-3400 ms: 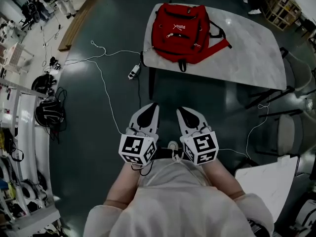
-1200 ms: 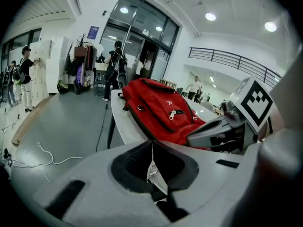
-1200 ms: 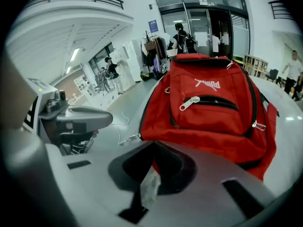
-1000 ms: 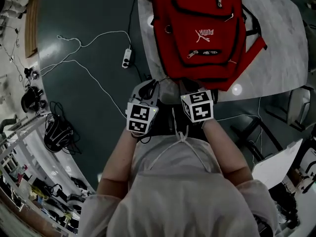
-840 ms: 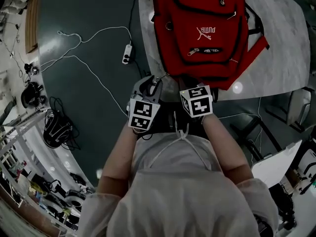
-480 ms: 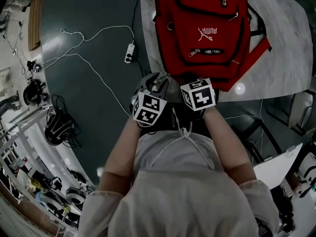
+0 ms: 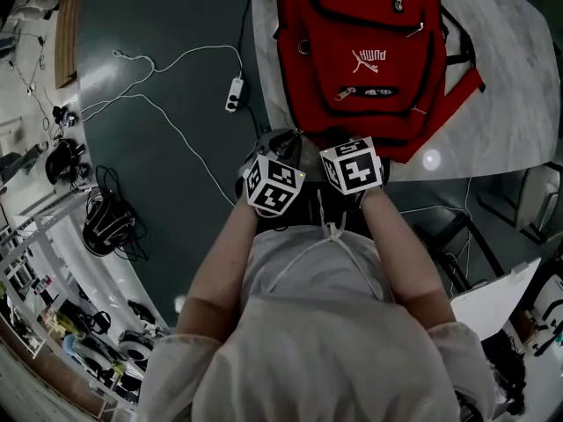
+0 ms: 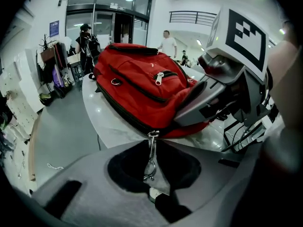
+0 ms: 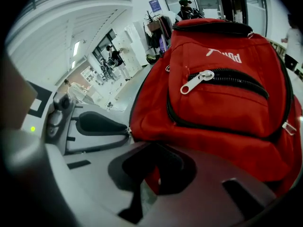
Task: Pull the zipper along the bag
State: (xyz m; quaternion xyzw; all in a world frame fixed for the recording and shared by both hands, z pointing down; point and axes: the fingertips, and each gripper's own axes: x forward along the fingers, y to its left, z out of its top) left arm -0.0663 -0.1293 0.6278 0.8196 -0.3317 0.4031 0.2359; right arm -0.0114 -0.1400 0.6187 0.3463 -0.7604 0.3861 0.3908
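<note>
The red backpack point(image 7: 361, 60) lay flat on the pale marbled table point(image 7: 515, 104), front pockets up, its bottom end at the table edge nearest the person. Both tools were down at that end, side by side, their marker cubes point(image 7: 274, 185) close together in the head view.

The left hand-held gripper point(image 8: 151, 141) had just been closing its jaws, and the thin metal zipper pull point(image 8: 150, 157) stood upright between them. The pads were clamped on it near its top, where it joined the black zipper track point(image 8: 120, 112) running along the bag's side. The loop end of the pull hung lower, in the wider hollow behind the jaw tips.

The right hand-held gripper point(image 9: 154, 174) sat just beside it, its jaws together on a fold of red fabric at the bag's lower edge — only a small tongue of cloth showed between the dark pads. Above it in that view rose the front pocket, with its silver pull point(image 9: 194, 82) lying at the left end of its zip.

On the dark floor point(image 7: 158, 42) beside the table lay a white power strip point(image 7: 234, 93) and a loose white cable point(image 7: 167, 104).
</note>
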